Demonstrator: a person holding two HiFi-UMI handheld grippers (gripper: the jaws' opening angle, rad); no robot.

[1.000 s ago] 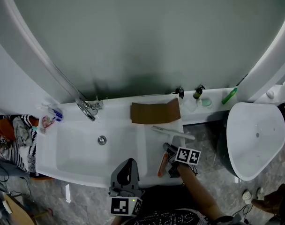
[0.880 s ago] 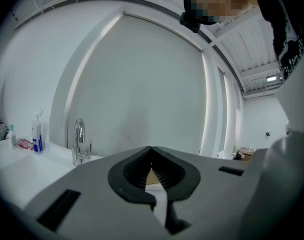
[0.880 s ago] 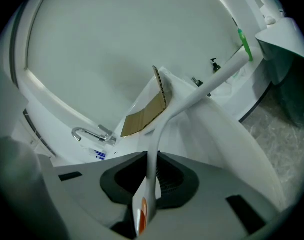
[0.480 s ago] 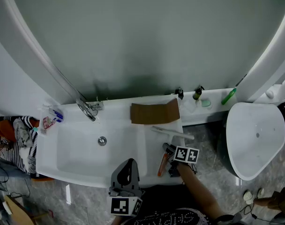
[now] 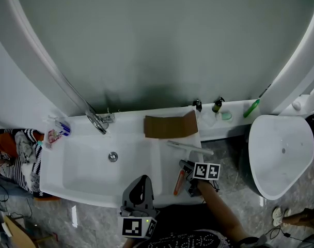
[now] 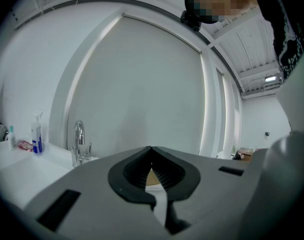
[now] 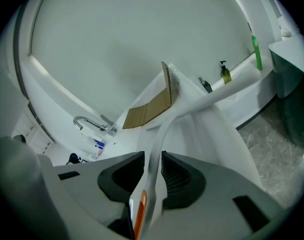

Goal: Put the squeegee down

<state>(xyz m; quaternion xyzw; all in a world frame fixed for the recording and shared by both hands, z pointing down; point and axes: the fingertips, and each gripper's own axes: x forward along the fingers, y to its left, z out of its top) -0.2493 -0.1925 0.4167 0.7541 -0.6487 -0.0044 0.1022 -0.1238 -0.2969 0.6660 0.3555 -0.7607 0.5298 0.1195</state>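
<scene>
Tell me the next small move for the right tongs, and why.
Probably open the right tongs and let go: they are closed on the squeegee, whose blade and handle already seem to lie on the counter beside the basin.

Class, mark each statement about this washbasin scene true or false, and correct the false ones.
1. The right gripper is closed on the white squeegee with the orange grip. True.
2. The left gripper holds the brown cardboard sheet. False: its jaws are together and empty; the cardboard lies on the counter.
3. The chrome tap stands left of the cardboard. True.
4. The green bottle lies in the white basin. False: it is on the ledge to the right.
</scene>
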